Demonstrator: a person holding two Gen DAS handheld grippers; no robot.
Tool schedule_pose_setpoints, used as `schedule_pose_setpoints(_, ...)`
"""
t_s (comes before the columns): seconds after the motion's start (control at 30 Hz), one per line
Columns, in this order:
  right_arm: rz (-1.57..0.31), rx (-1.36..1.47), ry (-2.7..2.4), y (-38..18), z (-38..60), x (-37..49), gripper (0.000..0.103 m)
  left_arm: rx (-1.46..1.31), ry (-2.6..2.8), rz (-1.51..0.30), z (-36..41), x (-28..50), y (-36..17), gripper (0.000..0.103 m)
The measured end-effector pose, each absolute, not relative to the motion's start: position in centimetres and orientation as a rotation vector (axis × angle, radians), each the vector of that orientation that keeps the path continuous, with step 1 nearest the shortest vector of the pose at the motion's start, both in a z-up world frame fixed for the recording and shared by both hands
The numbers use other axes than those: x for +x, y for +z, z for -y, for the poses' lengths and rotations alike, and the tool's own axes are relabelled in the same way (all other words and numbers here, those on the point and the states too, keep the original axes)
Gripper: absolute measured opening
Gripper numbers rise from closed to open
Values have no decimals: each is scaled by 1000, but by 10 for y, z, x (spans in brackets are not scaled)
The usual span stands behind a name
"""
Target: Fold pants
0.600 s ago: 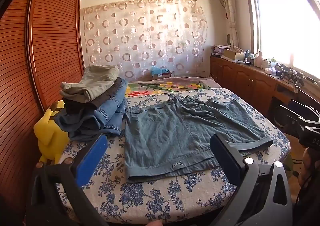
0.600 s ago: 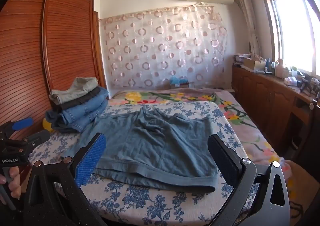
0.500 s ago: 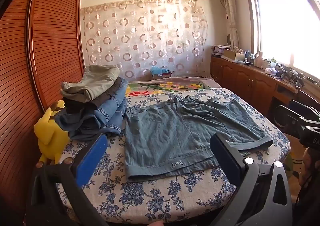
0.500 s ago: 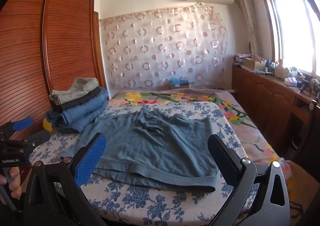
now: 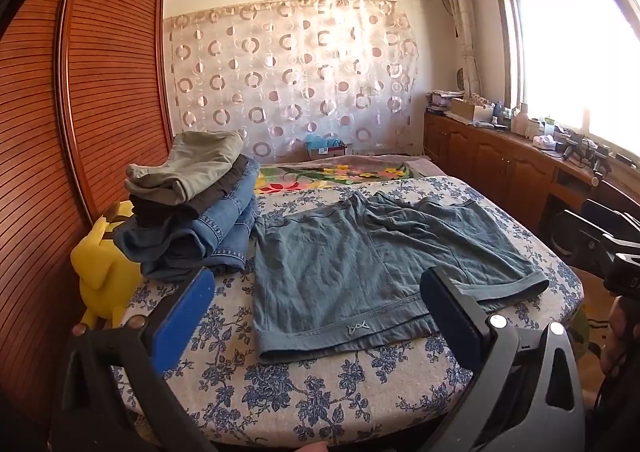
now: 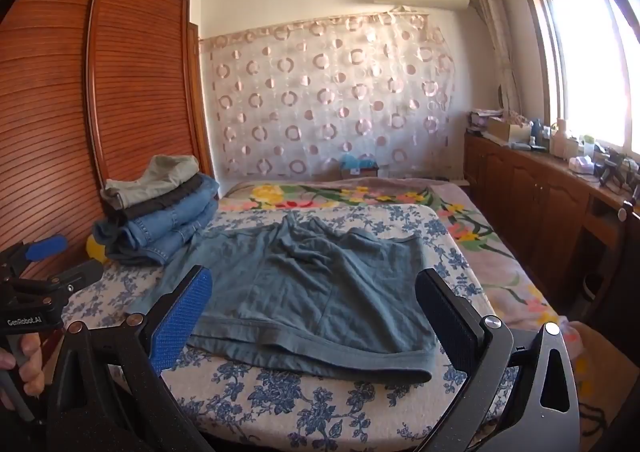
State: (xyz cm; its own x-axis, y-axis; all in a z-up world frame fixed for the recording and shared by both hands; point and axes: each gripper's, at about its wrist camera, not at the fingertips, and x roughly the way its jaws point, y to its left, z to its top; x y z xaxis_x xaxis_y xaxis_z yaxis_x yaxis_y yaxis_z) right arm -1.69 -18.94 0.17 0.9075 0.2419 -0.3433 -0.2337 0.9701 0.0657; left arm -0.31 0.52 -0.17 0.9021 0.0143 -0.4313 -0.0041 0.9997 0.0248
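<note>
A pair of teal-grey shorts (image 5: 360, 272) lies spread flat on the blue-flowered bed cover (image 5: 320, 392), waistband towards me. It also shows in the right wrist view (image 6: 312, 292). My left gripper (image 5: 316, 316) is open and empty, held short of the near waistband edge. My right gripper (image 6: 316, 316) is open and empty, held before the near right edge of the shorts. The left gripper also shows at the left edge of the right wrist view (image 6: 44, 272).
A stack of folded jeans and trousers (image 5: 188, 211) sits at the bed's left, with a yellow plush toy (image 5: 104, 272) beside it. A wooden slatted wardrobe (image 5: 80, 111) stands on the left. Low wooden cabinets (image 5: 500, 163) run under the window on the right.
</note>
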Motion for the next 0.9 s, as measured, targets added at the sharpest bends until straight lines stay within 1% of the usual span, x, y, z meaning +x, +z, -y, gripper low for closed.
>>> schedule_pose_setpoints(0.9, -354, 22, 245, 3, 188, -19, 103, 31, 21, -438, -7, -6, 4, 103)
